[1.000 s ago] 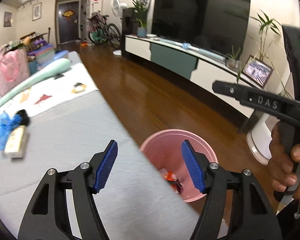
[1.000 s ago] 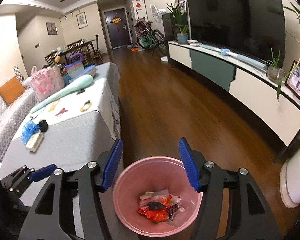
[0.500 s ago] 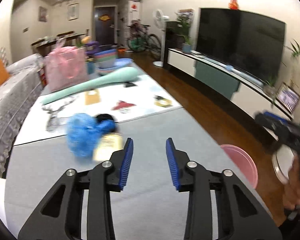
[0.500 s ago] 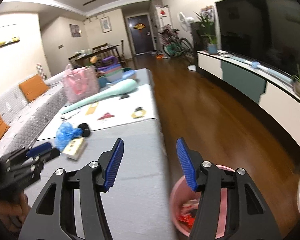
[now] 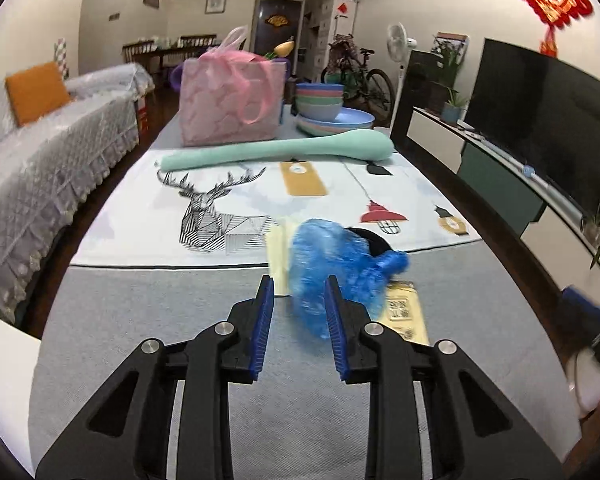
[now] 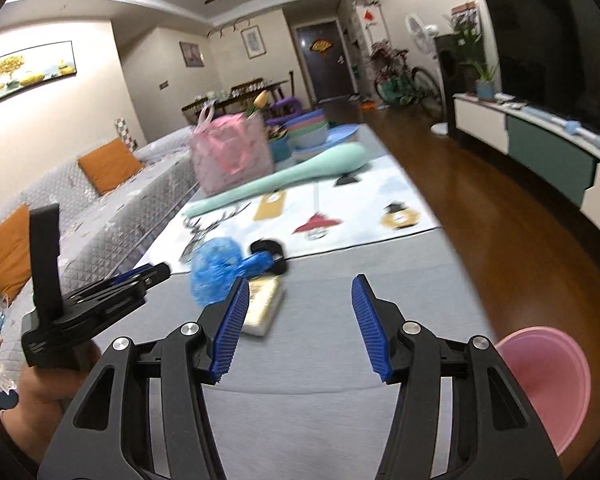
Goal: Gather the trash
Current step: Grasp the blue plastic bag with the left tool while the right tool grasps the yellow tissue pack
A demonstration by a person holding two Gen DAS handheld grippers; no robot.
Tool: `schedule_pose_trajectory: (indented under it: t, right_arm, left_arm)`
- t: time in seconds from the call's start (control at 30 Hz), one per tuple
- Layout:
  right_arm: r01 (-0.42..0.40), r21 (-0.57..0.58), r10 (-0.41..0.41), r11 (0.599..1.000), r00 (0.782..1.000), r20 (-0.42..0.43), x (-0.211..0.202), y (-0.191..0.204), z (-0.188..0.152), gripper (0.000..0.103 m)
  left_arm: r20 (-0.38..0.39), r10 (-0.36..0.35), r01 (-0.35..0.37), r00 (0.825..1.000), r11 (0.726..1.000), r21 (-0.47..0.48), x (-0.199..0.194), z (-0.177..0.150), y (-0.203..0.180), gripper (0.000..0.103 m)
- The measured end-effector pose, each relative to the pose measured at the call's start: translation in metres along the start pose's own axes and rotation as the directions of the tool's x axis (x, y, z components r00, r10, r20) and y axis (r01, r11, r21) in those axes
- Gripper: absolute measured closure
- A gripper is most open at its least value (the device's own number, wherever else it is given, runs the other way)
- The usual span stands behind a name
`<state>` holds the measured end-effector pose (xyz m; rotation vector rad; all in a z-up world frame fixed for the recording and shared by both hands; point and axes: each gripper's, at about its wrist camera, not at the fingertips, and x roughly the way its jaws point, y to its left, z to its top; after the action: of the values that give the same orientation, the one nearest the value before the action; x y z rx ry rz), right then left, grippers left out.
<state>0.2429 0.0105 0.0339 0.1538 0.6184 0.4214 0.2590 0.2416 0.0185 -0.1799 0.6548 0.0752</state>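
A crumpled blue plastic bag (image 5: 332, 268) lies on the grey table cover (image 5: 140, 320), against a yellowish packet (image 5: 402, 312) and a black item (image 5: 374, 242). My left gripper (image 5: 300, 312) points at the bag with its jaws closing. The bag sits just beyond the right fingertip and no pad presses on it. In the right wrist view the bag (image 6: 214, 266), the packet (image 6: 262, 304) and the left gripper (image 6: 156, 272) lie to the left. My right gripper (image 6: 298, 320) is open over bare cover with nothing in it. The pink bin (image 6: 548, 380) stands on the floor at lower right.
Farther along the table are a printed mat (image 5: 228, 208), a long mint cushion (image 5: 280, 148), a pink tote bag (image 5: 228, 104) and stacked bowls (image 5: 320, 100). A covered sofa (image 5: 40, 168) runs along the left. Wooden floor (image 6: 500, 208) and a TV cabinet (image 6: 548, 152) lie to the right.
Both views have swung from the pink bin on the floor over to the table with the blue bag. The left jaws have narrowed a lot; the right jaws only slightly.
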Motion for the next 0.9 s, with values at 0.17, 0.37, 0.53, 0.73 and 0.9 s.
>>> schedule_pose_trajectory:
  t: [0.17,0.37,0.53,0.73,0.9]
  right_arm:
    - [0.003,-0.016,-0.004,1.000,0.998,-0.063,0.043,0.027,-0.007,0.049]
    - [0.013,-0.067,-0.024,0.998,0.986,-0.165,0.092,0.055,-0.018,0.036]
    - [0.040,-0.111,-0.064,0.993,0.972,-0.225,0.119,0.074,-0.028,0.035]
    - [0.122,-0.087,-0.141,0.989,0.955,-0.261,0.134,0.066,-0.031,0.037]
    - [0.132,-0.079,-0.148,0.988,0.954,-0.261,0.134,0.063,-0.032,0.049]
  left_arm:
    - [0.009,-0.012,0.012,1.000,1.000,0.003,0.002,0.009,0.020,0.077]
    - [-0.030,-0.090,0.090,0.995,0.996,-0.022,0.015,0.011,0.034,0.077]
    - [-0.067,-0.169,0.167,0.983,0.985,-0.029,0.029,0.011,0.032,0.077]
    - [-0.122,-0.194,0.191,0.973,0.981,-0.034,0.049,0.005,0.021,0.061]
    - [-0.135,-0.217,0.213,0.967,0.976,-0.045,0.058,0.002,0.016,0.082]
